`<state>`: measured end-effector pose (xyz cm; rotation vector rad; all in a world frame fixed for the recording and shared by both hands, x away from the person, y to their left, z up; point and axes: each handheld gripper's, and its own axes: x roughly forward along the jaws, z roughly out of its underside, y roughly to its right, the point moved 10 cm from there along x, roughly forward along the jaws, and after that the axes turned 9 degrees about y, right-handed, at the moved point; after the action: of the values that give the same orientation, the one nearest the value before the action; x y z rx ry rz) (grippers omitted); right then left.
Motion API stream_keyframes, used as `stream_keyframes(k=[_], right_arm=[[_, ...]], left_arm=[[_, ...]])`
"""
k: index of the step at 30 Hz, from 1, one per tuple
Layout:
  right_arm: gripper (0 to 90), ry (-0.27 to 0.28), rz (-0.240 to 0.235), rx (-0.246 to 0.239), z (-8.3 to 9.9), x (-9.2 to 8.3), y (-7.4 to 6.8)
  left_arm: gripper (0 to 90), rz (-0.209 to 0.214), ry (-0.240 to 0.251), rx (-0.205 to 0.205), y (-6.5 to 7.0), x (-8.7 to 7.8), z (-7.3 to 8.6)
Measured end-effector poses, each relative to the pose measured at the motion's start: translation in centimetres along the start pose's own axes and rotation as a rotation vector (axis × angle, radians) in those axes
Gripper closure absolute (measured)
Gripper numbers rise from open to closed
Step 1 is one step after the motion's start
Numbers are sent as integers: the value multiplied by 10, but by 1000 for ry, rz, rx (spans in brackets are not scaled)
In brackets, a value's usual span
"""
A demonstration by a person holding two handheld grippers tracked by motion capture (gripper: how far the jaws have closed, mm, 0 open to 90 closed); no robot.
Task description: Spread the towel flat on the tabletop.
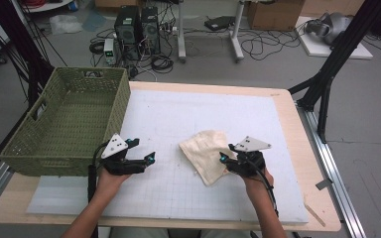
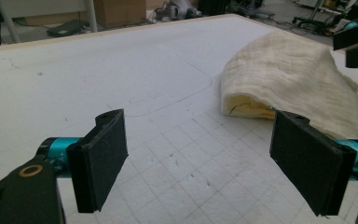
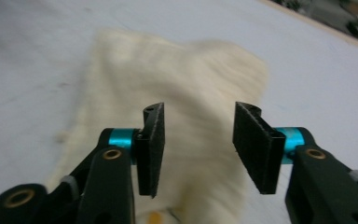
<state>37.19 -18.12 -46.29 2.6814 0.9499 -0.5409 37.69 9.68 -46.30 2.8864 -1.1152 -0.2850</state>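
Observation:
A crumpled cream cloth [image 1: 206, 148] lies folded on the white foam board [image 1: 178, 109], right of centre. My right gripper [image 1: 227, 152] hovers at the cloth's right edge. In the right gripper view its jaws [image 3: 200, 112] stand apart over the cloth [image 3: 182, 84], and the pads do not press on it. My left gripper [image 1: 144, 149] rests to the left of the cloth, apart from it and pointing toward it. Its jaws [image 2: 200, 126] are wide open over bare board, with the cloth [image 2: 293, 79] farther ahead to the right. The right gripper [image 2: 354, 42] shows beyond the cloth.
A green woven basket [image 1: 34, 144] stands at the table's left side, overhanging the board's edge. The wooden table rim [image 1: 302, 148] borders the board on the right. Black frame legs, cables and computer boxes sit on the floor behind.

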Motion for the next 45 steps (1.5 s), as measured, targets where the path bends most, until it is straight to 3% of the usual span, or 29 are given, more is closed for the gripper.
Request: stream_keyframes(k=[2,4,8,10,14,18,20,24,26,28,34,42,45], right_arm=[[501,33,-48,-43,-7,0,-16],[478,46,-123,-54,-9,2,-35],[431,-9,-235,-96,5,13,-64],[426,-55,-261,-110,15,21,-74],[512,-120,-255,-142,30,32,-80],[824,-133,-247,-134,30,34,-80],[847,-151,-250,-131,28,33,-80],[847,-54,-304,-61,0,22,-79],[844,-17,-295,-50,-17,16,-71],[837,6,-250,-44,-29,13,-56],[834,34,-64,33,-44,13,5],[824,7,157,140,-34,20,78],[825,-43,243,178,-20,22,103]], left_arm=[[192,-1,-2,2,0,-1,0],[192,-1,0,2,-1,-1,0],[192,-3,2,0,-1,-1,0],[192,-4,2,0,-1,-1,-1],[192,-6,3,-1,-2,-1,-1],[193,-8,5,-6,-3,-1,-1],[193,-8,4,-6,-2,-1,-1],[194,-6,3,-5,-3,-2,-1],[194,-6,2,-5,-3,-1,0],[194,-6,4,-7,-3,-1,-1],[194,-5,3,-5,-2,-1,0],[194,5,-1,-7,0,0,0],[194,9,-4,-7,2,1,1]])
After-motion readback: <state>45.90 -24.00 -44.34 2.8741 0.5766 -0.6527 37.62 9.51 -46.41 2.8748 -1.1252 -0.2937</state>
